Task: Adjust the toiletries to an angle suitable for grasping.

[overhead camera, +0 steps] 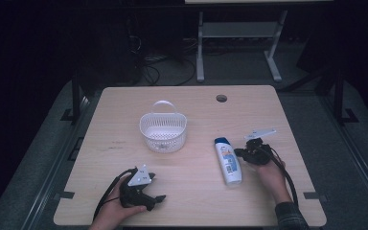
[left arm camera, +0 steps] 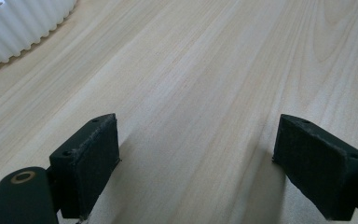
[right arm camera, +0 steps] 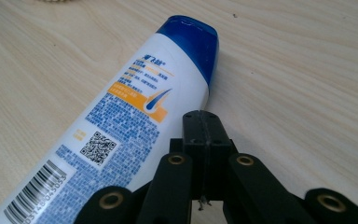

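Observation:
A white shampoo bottle (overhead camera: 228, 160) with a blue cap lies flat on the wooden table, cap pointing away from me. The right gripper (overhead camera: 239, 152) sits just right of the bottle's cap end, its jaws pressed together with nothing between them. In the right gripper view the shut gripper (right arm camera: 201, 122) touches or nearly touches the bottle (right arm camera: 121, 121) beside the blue cap. The left gripper (overhead camera: 160, 197) rests near the table's front left edge, held by a hand. In the left gripper view the gripper (left arm camera: 196, 158) stands wide open over bare wood.
A white slatted basket (overhead camera: 163, 131) with a handle stands at the table's middle, behind both grippers; its ribbed wall (left arm camera: 18, 23) shows at the top left of the left gripper view. A round cable hole (overhead camera: 221, 98) lies near the far edge.

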Available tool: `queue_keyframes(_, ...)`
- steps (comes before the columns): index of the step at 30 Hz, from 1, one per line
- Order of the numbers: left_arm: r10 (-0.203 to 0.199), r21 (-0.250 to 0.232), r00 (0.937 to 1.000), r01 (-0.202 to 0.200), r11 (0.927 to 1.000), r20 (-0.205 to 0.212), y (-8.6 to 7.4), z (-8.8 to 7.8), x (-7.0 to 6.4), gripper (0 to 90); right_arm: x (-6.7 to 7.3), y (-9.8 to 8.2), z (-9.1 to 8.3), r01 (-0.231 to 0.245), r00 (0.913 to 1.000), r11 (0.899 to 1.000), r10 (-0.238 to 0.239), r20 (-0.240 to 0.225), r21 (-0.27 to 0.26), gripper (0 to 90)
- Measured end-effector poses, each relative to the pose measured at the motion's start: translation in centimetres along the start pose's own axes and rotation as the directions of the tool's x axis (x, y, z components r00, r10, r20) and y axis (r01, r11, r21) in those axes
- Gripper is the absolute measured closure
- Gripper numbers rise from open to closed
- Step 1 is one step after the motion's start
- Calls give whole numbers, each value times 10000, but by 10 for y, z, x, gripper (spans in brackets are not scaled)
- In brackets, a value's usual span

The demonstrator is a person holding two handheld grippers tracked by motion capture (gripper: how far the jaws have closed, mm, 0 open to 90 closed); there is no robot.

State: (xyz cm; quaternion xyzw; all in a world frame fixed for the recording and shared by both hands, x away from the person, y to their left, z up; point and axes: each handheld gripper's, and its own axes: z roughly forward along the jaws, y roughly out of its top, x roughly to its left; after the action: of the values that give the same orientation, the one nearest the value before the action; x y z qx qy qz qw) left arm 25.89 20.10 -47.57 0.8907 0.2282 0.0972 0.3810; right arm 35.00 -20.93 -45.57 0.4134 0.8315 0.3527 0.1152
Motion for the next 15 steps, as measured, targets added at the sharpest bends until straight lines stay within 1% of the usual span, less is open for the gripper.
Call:
queue_keyframes(5, -2, 1, 10000, 2, 10000, 0, 0, 0, 0, 131, 1, 0, -1, -77, 9999, 9999, 76, -84, -107, 897)
queue_keyframes(7, -1, 26, 10000, 1, 10000, 0, 0, 0, 0, 131, 2, 1, -4, -73, 10000, 9999, 73, 0, -135, 896)
queue_keyframes(8, 26, 7, 10000, -26, 10000, 30, 0, 0, 0, 131, 1, 1, -10, -214, 9998, 9992, 216, 45, -331, 884)
queue_keyframes(9, 26, 7, 10000, -26, 10000, 30, 0, 0, 0, 131, 1, 1, -10, -214, 9998, 9992, 216, 45, -331, 884)
queue_keyframes(10, 30, 4, 10000, -30, 10000, 40, 0, 0, 0, 131, 0, 2, -13, -349, 9994, 9985, 351, 59, -413, 862)
queue_keyframes(12, 37, 4, 10000, -37, 10000, 44, 0, 0, 0, 131, -1, 3, -20, -627, 9980, 9964, 625, -60, -573, 823)
queue_keyframes(13, 38, 3, 10000, -38, 10000, 46, 0, 0, 0, 131, -2, 3, -27, -861, 9963, 9939, 855, -112, -686, 758)
queue_keyframes(15, 36, 3, 10000, -36, 10000, 50, 0, 0, 0, 131, -1, 3, -32, -1043, 9945, 9917, 1032, -193, -750, 687)
